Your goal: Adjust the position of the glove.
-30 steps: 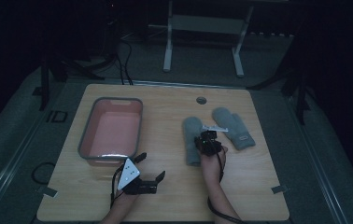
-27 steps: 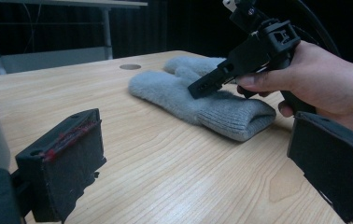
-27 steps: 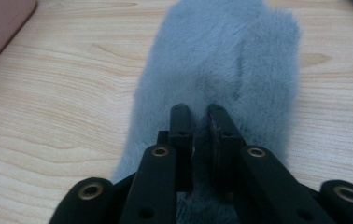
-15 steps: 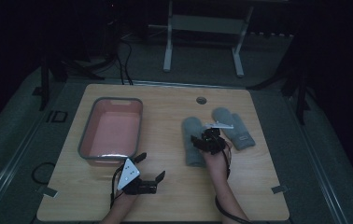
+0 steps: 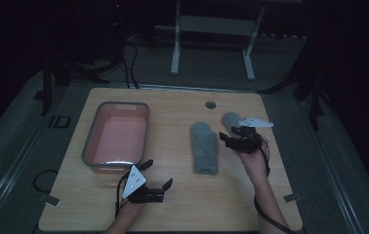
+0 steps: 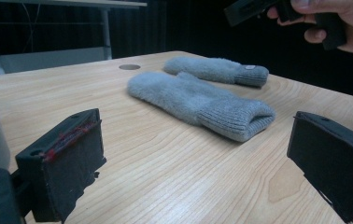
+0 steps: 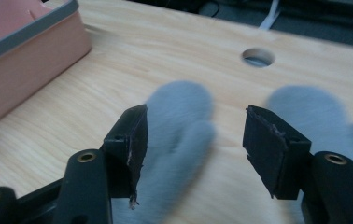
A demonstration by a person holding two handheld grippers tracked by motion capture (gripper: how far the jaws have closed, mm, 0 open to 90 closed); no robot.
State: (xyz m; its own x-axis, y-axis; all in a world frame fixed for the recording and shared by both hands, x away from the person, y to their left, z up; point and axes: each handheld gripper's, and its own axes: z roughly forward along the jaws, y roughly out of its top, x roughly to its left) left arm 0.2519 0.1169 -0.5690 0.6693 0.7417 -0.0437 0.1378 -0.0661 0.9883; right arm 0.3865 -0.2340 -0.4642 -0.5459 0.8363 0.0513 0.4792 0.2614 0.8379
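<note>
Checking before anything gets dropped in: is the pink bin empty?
Seemingly empty: the high view shows the pink bin with bare pink floor; its near end is glare-washed.

Dim high view; gripper views brighter, nearby things blurred.

Pale wood, grey wool, pink bin, black tongs.

The tabletop (image 5: 173, 107) is light wood with a fine streaked grain. Two mittens are fuzzy blue-grey: the near mitten (image 5: 205, 147) has a ribbed cuff, and the far mitten (image 6: 214, 70) carries a small pale tag at its cuff. The bin (image 5: 92, 148) is salmon pink inside with a grey rim. The left tongs (image 5: 154, 178) are black under a white plate with dark dots, their pads (image 6: 74, 140) edged with red. The right tongs (image 7: 193, 144) are black too.
</note>
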